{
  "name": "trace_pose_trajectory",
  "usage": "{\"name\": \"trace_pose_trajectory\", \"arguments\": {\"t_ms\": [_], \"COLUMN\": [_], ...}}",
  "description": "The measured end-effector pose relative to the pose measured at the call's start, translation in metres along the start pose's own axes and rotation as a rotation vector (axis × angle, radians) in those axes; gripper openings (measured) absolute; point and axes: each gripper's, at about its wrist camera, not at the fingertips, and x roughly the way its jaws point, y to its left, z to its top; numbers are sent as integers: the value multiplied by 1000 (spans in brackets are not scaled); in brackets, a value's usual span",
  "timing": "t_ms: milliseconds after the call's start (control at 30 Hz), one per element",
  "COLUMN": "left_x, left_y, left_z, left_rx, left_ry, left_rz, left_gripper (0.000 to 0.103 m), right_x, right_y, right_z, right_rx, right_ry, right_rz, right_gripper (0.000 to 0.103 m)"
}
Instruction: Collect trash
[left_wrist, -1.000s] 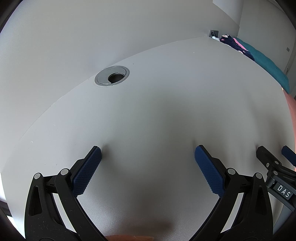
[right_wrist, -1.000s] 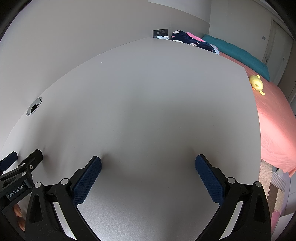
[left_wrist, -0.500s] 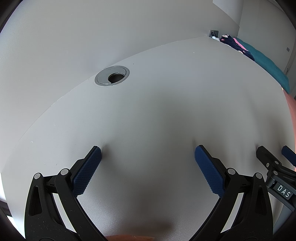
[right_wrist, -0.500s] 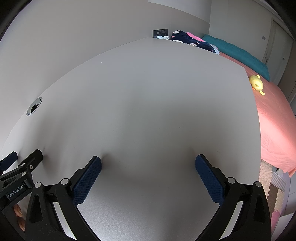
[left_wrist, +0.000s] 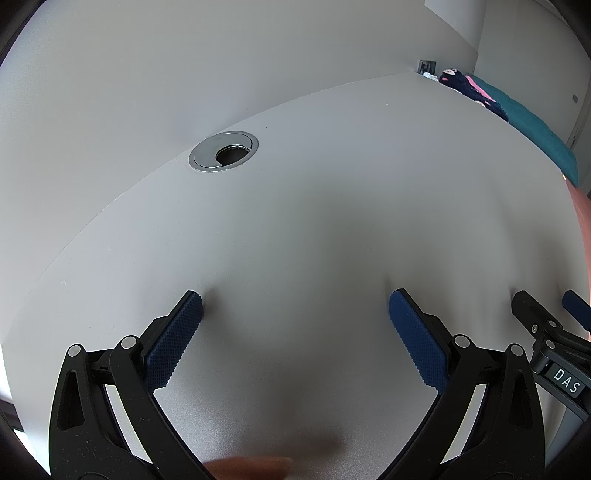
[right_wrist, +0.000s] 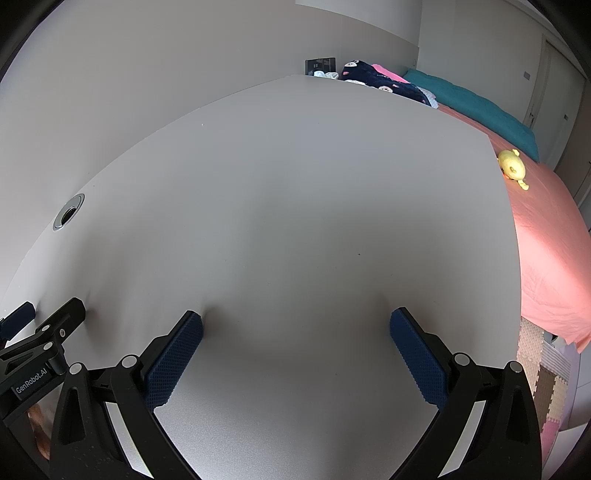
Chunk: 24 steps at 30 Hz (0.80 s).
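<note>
Trash: can't spot any in either view, so can't tell where it is. Left gripper (left_wrist: 295, 306) sits low over the white desk (left_wrist: 332, 206) w/ its blue pads (left_wrist: 173, 343) spread wide, nothing between them. Right gripper (right_wrist: 295, 325) same deal, jaws wide apart & empty, tips right at the desk surface. Both side by side, each one's edge shows in the other's cam. Metal cable grommet (left_wrist: 223, 150) set in the desk near the wall. Beyond the desk's far/right edge there's a bed w/ pink sheet (right_wrist: 546, 236), teal blanket (right_wrist: 476, 101), yellow plush toy (right_wrist: 511, 168) & dark patterned fabric (right_wrist: 376, 79).
</note>
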Motion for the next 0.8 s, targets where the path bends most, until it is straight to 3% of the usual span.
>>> {"name": "trace_pose_trajectory", "arguments": {"t_ms": [800], "left_x": [0], "left_y": [-1], "left_z": [1], "left_rx": [1], "left_ry": [-1], "left_rz": [2], "left_gripper": [98], "right_x": [0], "right_y": [0], "right_z": [0], "right_rx": [1], "right_ry": [-1], "right_rz": [0], "right_gripper": [101]}}
